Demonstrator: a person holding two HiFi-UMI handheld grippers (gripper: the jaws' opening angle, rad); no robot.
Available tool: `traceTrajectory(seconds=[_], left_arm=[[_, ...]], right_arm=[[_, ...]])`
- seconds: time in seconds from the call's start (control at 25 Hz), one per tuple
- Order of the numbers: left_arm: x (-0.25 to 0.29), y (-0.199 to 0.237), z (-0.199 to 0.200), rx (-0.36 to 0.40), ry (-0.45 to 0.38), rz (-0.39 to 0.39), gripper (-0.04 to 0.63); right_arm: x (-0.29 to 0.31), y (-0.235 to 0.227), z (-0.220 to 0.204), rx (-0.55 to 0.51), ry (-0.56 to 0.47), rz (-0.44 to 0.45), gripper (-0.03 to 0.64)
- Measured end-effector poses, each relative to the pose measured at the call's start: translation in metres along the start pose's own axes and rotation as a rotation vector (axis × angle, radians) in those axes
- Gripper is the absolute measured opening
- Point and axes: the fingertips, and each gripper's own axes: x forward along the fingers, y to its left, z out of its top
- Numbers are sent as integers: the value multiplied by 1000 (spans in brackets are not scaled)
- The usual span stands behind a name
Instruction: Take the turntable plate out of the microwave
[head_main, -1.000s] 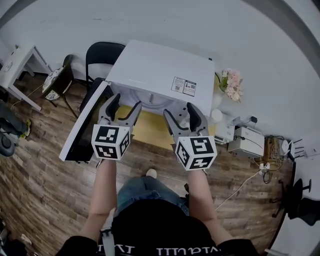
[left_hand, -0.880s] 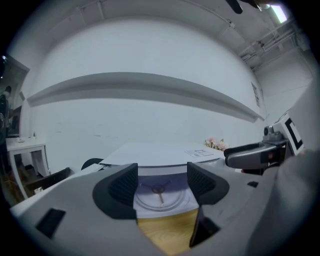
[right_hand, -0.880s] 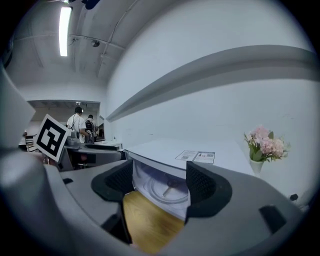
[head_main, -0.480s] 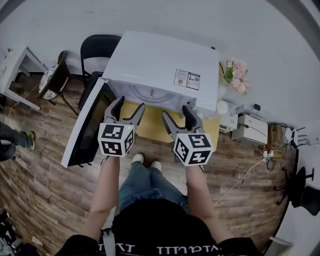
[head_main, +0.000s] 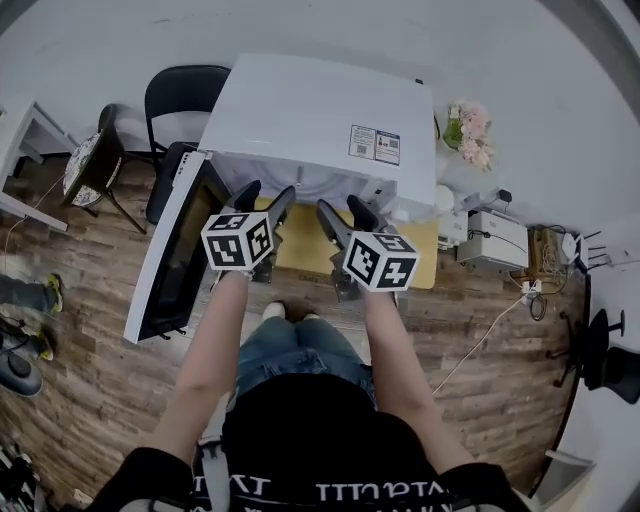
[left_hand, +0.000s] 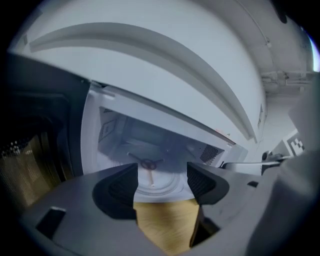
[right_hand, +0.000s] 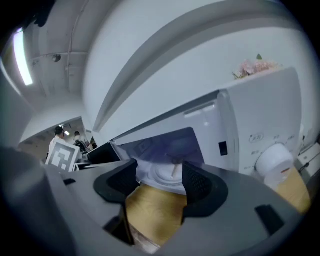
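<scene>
Left gripper (left_hand: 162, 177) wide open, empty; right gripper (right_hand: 159, 175) empty, jaws closing. We face turntable plate (left_hand: 155, 184) inside microwave (head_main: 320, 120); plate could slip, drop if we clamp rim unevenly.

In the head view the microwave (head_main: 320, 110) cavity lay hidden beneath its top and the print on its label (head_main: 374, 145) was too small to read, while in the left gripper view the turntable plate (left_hand: 160, 186) appeared blurred, both flanks masked by the jaws of the left hand-held gripper (left_hand: 162, 175).
</scene>
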Motion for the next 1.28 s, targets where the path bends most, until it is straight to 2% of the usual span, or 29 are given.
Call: traceTrajectory(seconds=[0.2,0.32,0.6,0.84,1.04,1.28], left_arm=[[14,12,-20,-106,35,-23,313],[23,18,-34,-168,65,-36,313],[49,31,-56,-300,113,-55,313],[64,34,-61,-503,99,-85,313],[64,44,-60,-630,81,-18,308],[68,48,-64,-732,42,-27,304]], right_arm=[[19,-10,-18,152,-7,-15,283],[22,-18,-31,197,-2,-51,261],[23,-30,-38,192,1,-101,209],[28,-30,-42,186,0,-97,206],[31,-31,-45,187,4,-102,203],[32,-30,-44,190,-5,-103,199]])
